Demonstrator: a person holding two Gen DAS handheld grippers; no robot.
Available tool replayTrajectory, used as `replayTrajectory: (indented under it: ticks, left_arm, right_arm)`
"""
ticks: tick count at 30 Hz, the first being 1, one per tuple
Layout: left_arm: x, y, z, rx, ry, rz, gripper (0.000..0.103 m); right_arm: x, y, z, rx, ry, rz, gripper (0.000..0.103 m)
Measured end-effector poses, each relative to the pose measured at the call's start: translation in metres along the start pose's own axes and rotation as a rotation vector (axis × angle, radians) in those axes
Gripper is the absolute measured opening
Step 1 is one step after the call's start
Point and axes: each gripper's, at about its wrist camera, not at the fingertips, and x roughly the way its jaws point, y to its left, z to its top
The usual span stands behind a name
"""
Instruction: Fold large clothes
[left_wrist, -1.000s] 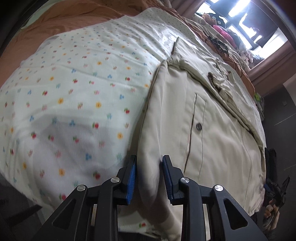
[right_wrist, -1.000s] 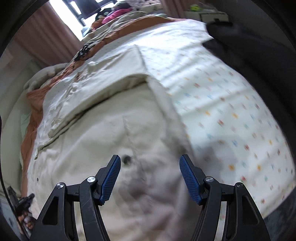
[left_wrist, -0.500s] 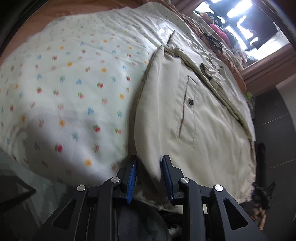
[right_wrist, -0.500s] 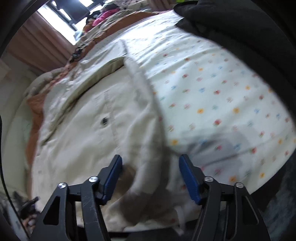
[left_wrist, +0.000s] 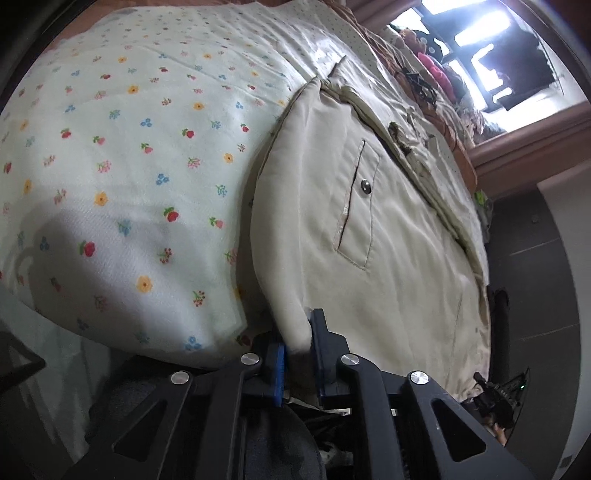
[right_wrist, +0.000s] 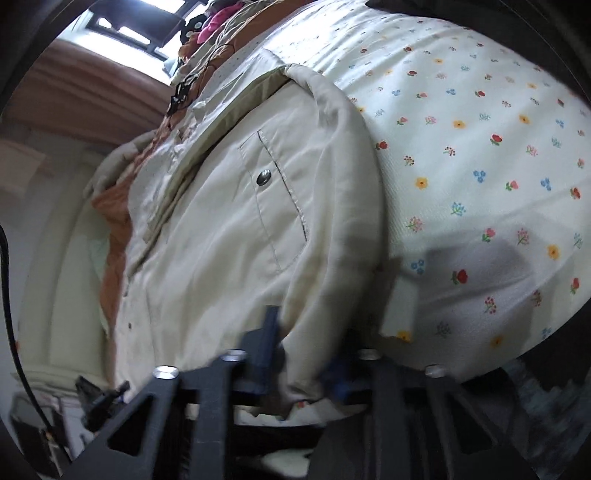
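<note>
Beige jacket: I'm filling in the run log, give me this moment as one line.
stage: gripping hem | left tongs: closing, pinching beige jacket corner | right tongs: closing, on other corner | jacket: flat on floral sheet

Both grippers angle downward. The left hand-held gripper (left_wrist: 298, 354) has just been closing, its blue pads (left_wrist: 277, 363) pinching a cloth edge. The right hand-held gripper (right_wrist: 303, 363) has just been closing too, fabric bunched between its jaws.
</note>
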Motion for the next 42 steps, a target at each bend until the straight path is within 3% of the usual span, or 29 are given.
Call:
replayTrajectory:
  ticks: [9,15,31,42]
  left_arm:
    - [-0.058,-0.027,-0.008,0.036,-0.173,-0.075,0.009]
    - [-0.101,-0.042,-0.018,0.056,-0.234,-0.122,0.007]
    - [-0.226,-0.050,-0.080,0.097,-0.404,-0.230,0.006]
    - [-0.262,-0.036,-0.108,0.072,-0.461,-0.286,0.005]
  right_arm:
    - [-0.049,0.026,0.001,-0.068,-0.156,0.085,0.011]
    - [-0.089,0.051,0.000,-0.112,-0.227,0.146,0.011]
    - [-0.204,0.090,-0.076,-0.232,-0.347,0.257,0.011]
    - [-0.241,0.095,-0.113,-0.260,-0.391,0.314,0.011]
